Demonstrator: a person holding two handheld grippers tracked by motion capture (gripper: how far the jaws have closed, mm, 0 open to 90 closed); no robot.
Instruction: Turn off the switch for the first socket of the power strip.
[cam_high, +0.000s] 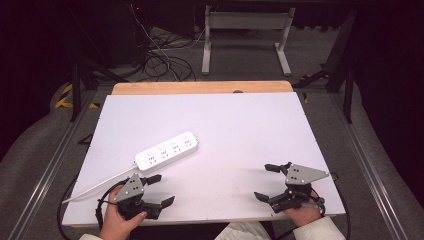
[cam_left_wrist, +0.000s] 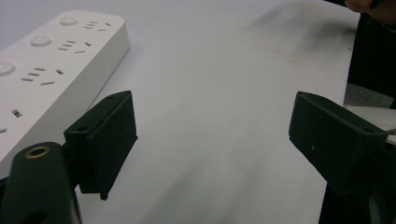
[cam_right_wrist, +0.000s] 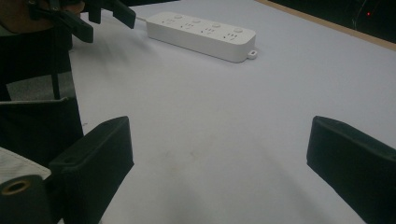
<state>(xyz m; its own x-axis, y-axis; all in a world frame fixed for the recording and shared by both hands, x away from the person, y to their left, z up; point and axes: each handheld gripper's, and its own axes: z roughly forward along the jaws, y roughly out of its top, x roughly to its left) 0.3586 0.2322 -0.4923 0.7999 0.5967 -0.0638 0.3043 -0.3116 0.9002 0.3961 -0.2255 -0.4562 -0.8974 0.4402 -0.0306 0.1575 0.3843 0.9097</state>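
**Power strip waits, nothing gripped yet**

Nearest the high camera, two hands at the table's near edge each hold a gripper. The left gripper has its jaws spread wide and empty, just beside the white power strip, which lies aslant left of centre with its cord trailing off the near-left edge. The right gripper, jaws likewise apart, sits well away. The work looks barely begun: the strip lies untouched, everything left to do.

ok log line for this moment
left gripper: open, beside power strip | right gripper: open, empty | power strip: untouched on table
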